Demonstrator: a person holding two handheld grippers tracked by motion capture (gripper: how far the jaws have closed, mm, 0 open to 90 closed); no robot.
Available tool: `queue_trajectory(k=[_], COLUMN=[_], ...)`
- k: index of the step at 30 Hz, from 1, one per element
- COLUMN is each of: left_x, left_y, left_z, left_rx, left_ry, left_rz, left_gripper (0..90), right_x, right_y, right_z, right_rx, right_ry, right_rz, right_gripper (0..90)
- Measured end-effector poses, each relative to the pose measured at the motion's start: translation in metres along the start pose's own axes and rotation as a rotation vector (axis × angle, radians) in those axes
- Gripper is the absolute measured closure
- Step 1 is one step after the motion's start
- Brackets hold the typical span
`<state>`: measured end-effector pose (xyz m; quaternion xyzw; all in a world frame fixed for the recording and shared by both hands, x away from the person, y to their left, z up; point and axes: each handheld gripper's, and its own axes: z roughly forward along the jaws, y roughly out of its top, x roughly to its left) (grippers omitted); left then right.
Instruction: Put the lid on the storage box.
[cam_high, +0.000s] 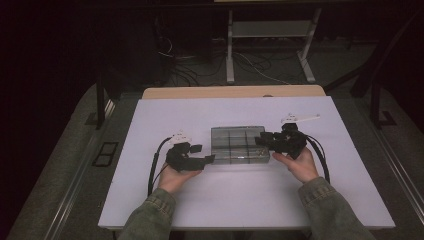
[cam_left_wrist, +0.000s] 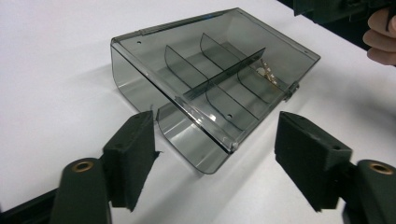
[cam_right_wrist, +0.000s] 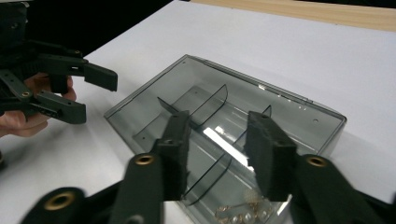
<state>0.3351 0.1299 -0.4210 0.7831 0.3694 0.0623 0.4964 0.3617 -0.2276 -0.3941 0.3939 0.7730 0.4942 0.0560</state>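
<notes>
Small pale trinkets (cam_right_wrist: 243, 212) in the box, perhaps beads, stay blurred.

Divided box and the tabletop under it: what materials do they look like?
Divided box: looks like smoky grey transparent plastic with a glossy finish; the dividers and the white surface show through its walls, and its edges catch highlights. It could be acrylic or similar; I cannot tell which.
Tabletop: a matte white sheet or board with no glare; a wood-coloured edge shows at the far side.
</notes>
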Motion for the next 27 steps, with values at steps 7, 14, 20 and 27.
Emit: queue_trajectory(k=[7,14,20,27], left_x=[0.001,-0.001,-0.005,-0.006], left_y=[-0.007,-0.014,-0.021,-0.030], left_z=[-0.015,-0.030,-0.045,-0.053], left_rx=[-0.036,-0.063,-0.096,-0.083], left_ry=[-0.024,-0.044,-0.049,-0.062], left_rz=[-0.034,-0.044,-0.052,-0.075], left_gripper=[21.7,15.9,13.0,0.0], right_x=[0.007,0.015,0.016,0.015], right_y=[-0.011,-0.026,-0.044,-0.064], right_z=[-0.017,-0.035,-0.046,-0.058], right_rx=[0.004,0.000,0.035,0.055], right_ry=[-0.012,-0.018,-0.001,-0.009], right_rz=[-0.014,-0.019,-0.007,0.015], right_gripper=[27.5,12.5,7.6,0.5])
